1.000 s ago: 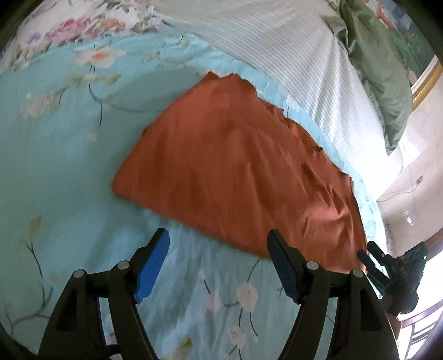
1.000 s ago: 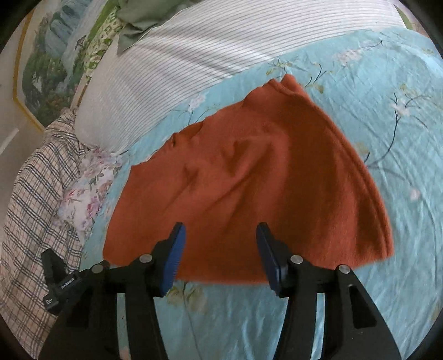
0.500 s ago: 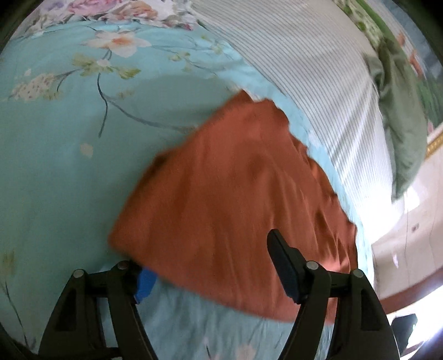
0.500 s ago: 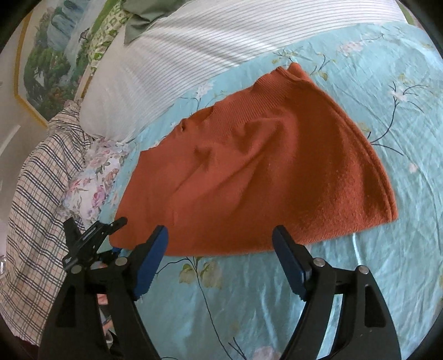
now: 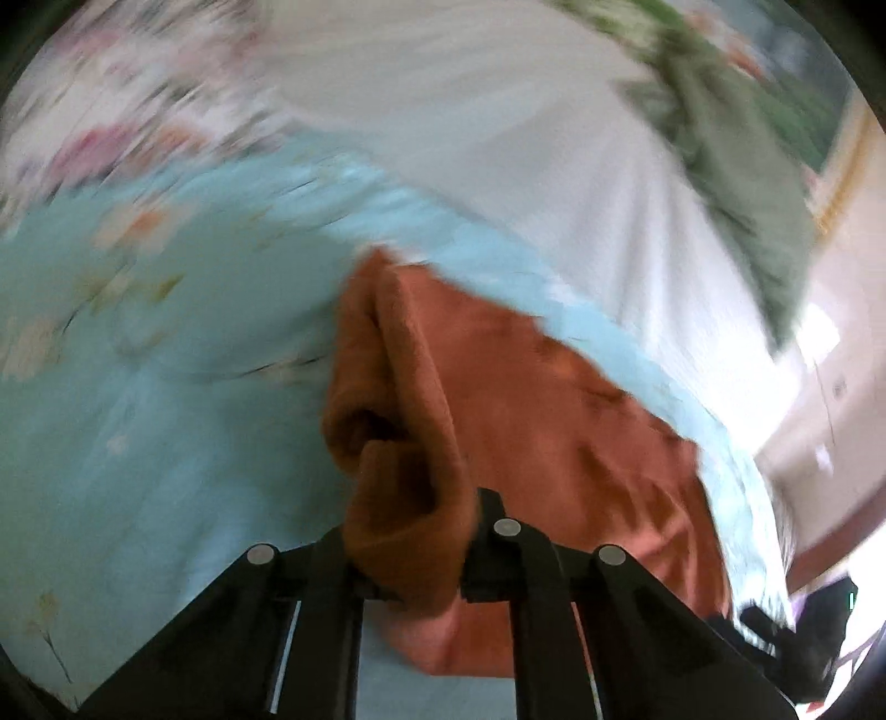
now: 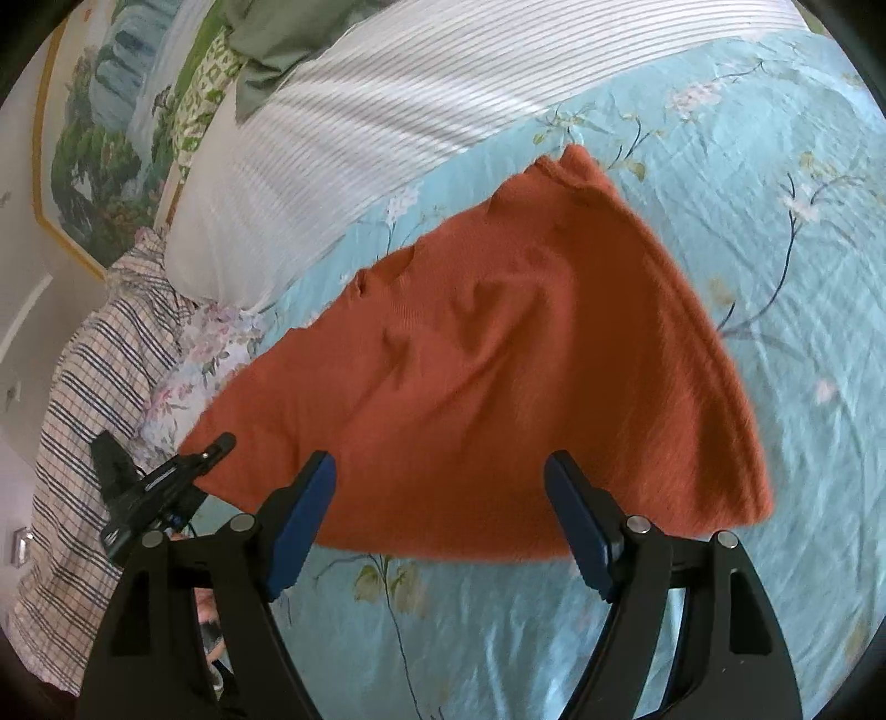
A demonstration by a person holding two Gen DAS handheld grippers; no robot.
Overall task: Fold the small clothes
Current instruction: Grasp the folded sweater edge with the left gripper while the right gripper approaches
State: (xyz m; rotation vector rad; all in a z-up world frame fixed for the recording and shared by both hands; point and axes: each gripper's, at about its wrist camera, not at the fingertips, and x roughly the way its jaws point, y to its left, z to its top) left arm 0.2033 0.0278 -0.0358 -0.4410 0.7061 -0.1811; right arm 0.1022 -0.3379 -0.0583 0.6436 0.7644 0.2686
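A rust-orange knit garment [image 6: 498,354] lies spread on the light blue floral bedsheet [image 6: 747,166]. In the blurred left wrist view my left gripper [image 5: 410,548] is shut on a bunched corner of the garment [image 5: 404,520] and lifts it, the rest [image 5: 554,432] trailing flat behind. My right gripper [image 6: 443,526] is open and empty, hovering just short of the garment's near hem. A black gripper [image 6: 160,487] shows at the garment's left corner in the right wrist view.
A white striped pillow [image 6: 360,127] lies beyond the garment. A green cloth [image 6: 288,44] is at the top. A plaid fabric [image 6: 94,376] and a floral pillow [image 6: 194,376] are at the left. A framed landscape picture [image 6: 94,138] hangs on the wall.
My left gripper has moved onto the garment's corner, shut on it and lifted it. My right gripper opened wider a moment earlier and stays near the hem.
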